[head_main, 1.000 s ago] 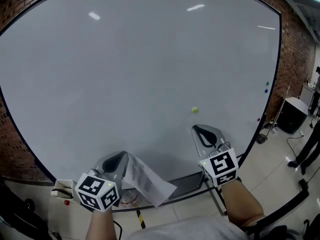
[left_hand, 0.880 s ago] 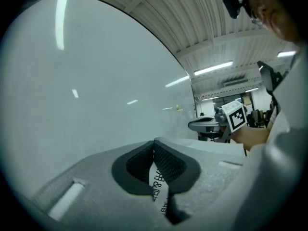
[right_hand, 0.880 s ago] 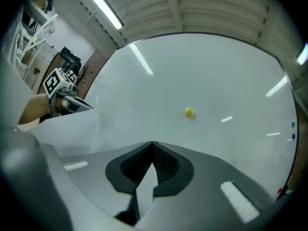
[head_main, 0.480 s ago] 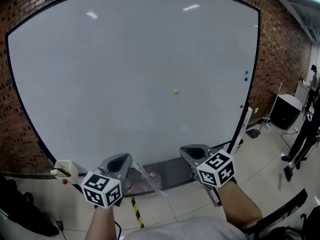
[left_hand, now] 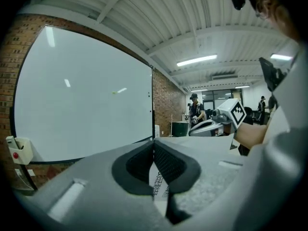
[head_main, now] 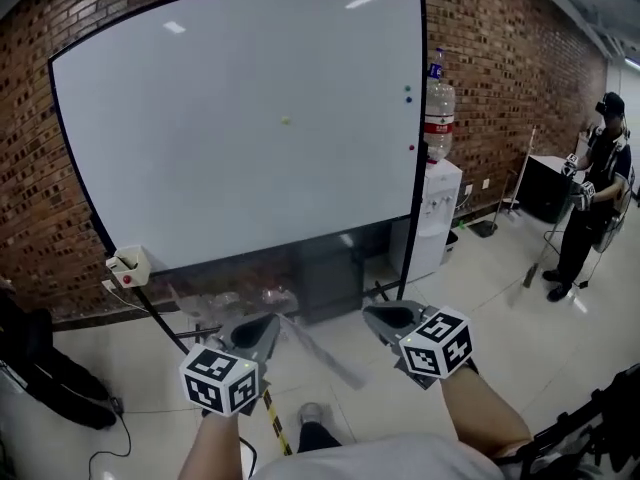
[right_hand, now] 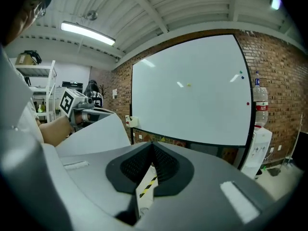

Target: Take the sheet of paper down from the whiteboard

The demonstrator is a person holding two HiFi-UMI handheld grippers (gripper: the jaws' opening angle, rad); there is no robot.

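The whiteboard stands against the brick wall, bare except for a yellow magnet and small magnets near its right edge. My left gripper is low at the bottom left, shut on the sheet of paper, which trails blurred to the right below it. In the left gripper view the printed sheet hangs under the closed jaws of the left gripper. My right gripper is level with the left one and shut, nothing held. The right gripper view shows its closed jaws and the sheet off to the left.
A water dispenser stands right of the board. A person stands at the far right. A white box hangs at the board's lower left corner. A dark bag lies on the floor at left. Yellow-black tape marks the floor.
Both grippers have drawn far back from the whiteboard and dropped lower. The sheet has come away with the left gripper. The board now looks small and distant.
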